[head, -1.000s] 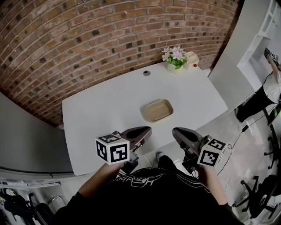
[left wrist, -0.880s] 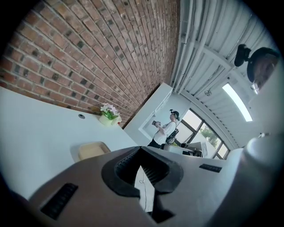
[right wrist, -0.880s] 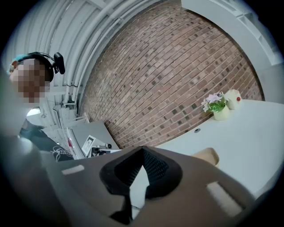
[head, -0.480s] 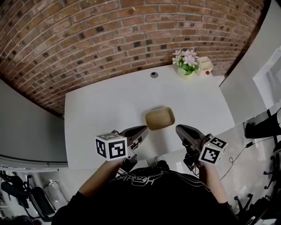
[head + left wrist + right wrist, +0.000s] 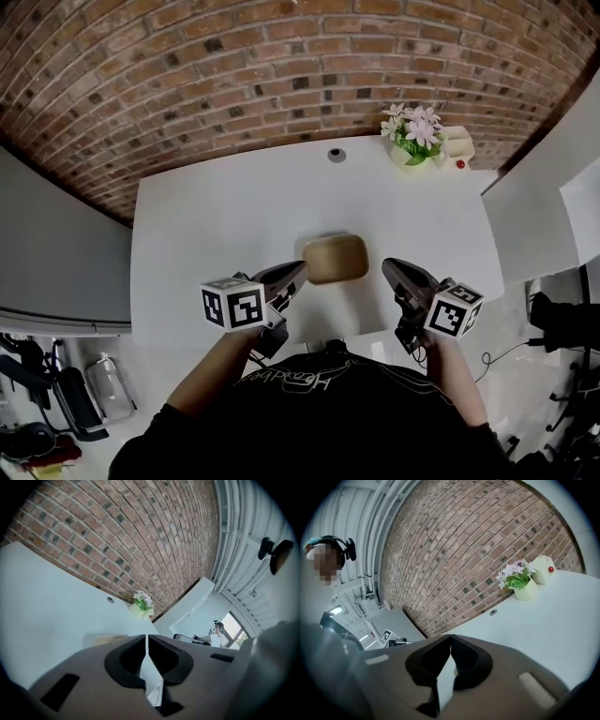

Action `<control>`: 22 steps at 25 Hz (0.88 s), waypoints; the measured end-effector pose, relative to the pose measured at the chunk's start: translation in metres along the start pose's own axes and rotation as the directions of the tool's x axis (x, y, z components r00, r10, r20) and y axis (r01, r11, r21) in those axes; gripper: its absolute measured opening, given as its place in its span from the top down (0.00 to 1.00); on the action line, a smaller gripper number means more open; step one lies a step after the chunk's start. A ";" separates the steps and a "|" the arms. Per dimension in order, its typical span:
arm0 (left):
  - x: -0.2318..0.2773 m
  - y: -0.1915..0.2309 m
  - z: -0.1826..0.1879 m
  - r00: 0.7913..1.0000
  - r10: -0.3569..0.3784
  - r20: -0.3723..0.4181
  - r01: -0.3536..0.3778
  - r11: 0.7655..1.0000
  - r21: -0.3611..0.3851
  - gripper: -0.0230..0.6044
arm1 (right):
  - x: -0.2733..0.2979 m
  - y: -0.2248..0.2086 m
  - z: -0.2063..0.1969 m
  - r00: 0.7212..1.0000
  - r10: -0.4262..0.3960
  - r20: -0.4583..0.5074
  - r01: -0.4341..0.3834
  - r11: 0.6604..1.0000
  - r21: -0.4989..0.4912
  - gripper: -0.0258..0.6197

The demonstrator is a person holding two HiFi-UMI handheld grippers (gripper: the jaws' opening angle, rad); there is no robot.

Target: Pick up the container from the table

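A shallow tan container (image 5: pixel 335 259) with rounded corners lies on the white table (image 5: pixel 216 225), near its front edge. My left gripper (image 5: pixel 302 268) hovers just left of the container, jaws shut and empty. My right gripper (image 5: pixel 386 264) hovers just right of it, also shut and empty. Neither touches the container. In the left gripper view the shut gripper (image 5: pixel 146 636) hides most of the container (image 5: pixel 104 640), whose rim peeks above the left jaw. In the right gripper view the gripper (image 5: pixel 450 637) has its tips together and the container is not visible.
A pot of pink flowers (image 5: pixel 415 141) and a cream object with a red dot (image 5: pixel 457 146) stand at the table's far right corner. A small round hole (image 5: pixel 337 155) sits at the back edge. A brick wall (image 5: pixel 281 66) rises behind the table.
Both grippers have come forward and down over the table's front edge, and now flank the container. The jaws have stayed shut.
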State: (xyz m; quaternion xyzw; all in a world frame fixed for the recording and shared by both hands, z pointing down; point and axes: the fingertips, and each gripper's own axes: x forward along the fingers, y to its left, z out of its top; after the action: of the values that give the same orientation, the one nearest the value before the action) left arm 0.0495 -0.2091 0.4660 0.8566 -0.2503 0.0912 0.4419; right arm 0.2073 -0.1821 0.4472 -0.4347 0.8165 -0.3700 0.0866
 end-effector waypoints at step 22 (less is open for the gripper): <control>0.041 0.106 -0.042 0.980 0.188 -0.060 -0.197 0.945 -0.260 0.82 | 0.058 -0.114 -0.047 0.963 -0.013 -0.270 0.041 0.994 0.100 0.81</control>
State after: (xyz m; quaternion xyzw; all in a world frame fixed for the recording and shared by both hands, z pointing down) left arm 0.0329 -0.2412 0.5816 0.7597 -0.3351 0.1144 0.5454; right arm 0.2243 -0.2418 0.5688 -0.3865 0.7941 -0.4690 -0.0075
